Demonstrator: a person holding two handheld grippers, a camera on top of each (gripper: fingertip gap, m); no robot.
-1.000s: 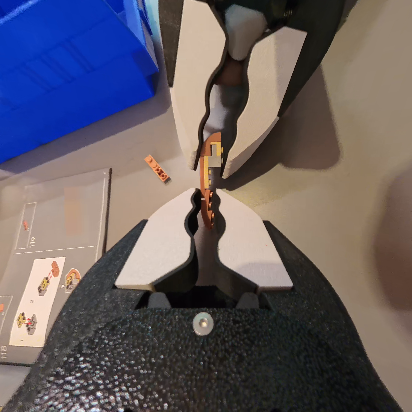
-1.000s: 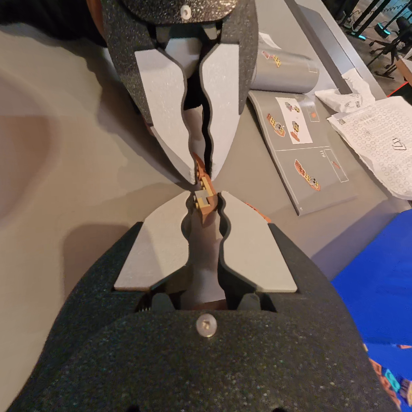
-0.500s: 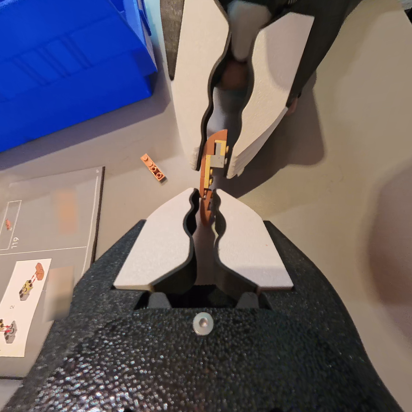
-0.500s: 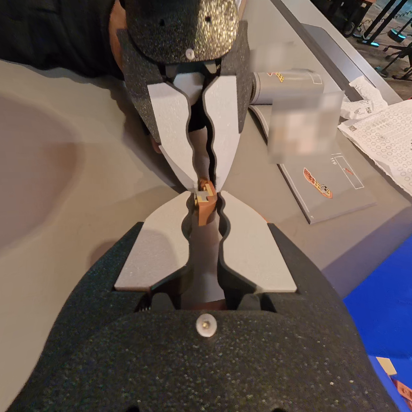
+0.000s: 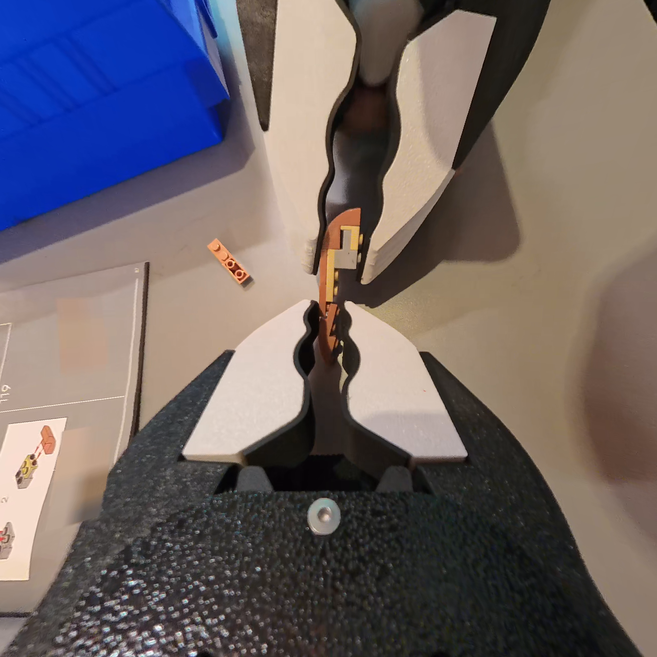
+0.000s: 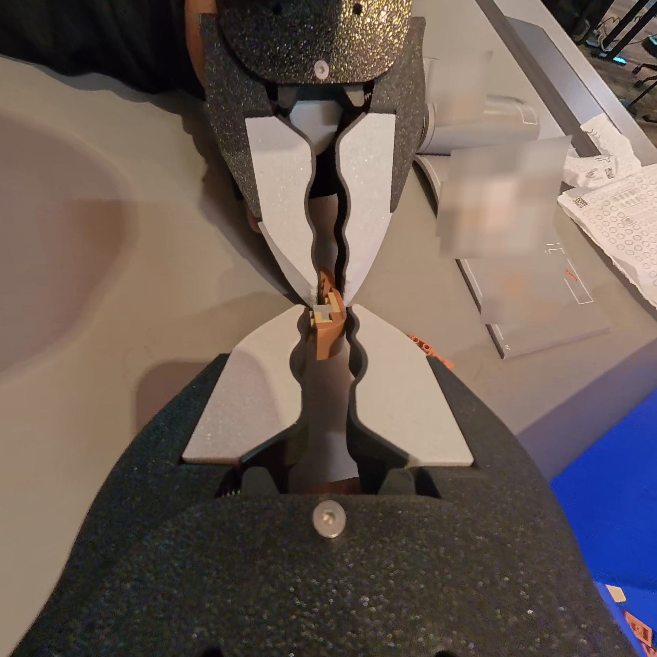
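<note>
While both grippers meet tip to tip above the bench [image 5: 533,320], they share one brown brick model [image 5: 332,284]. The left gripper [image 5: 329,309] has its fingers closed on the near end. The right gripper [image 6: 325,316] has its fingers closed on the other end, where tan and grey bricks sit. A small orange plate [image 5: 230,263] lies near, beside a booklet [image 5: 71,355] and a blue bin [image 5: 106,106].

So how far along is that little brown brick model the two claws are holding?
Partly built: the brown brick model already carries tan and grey pieces. In hand: the left claw and right claw each grip one end. Left: an orange plate lies loose on the table, beside the open instruction booklet.
</note>
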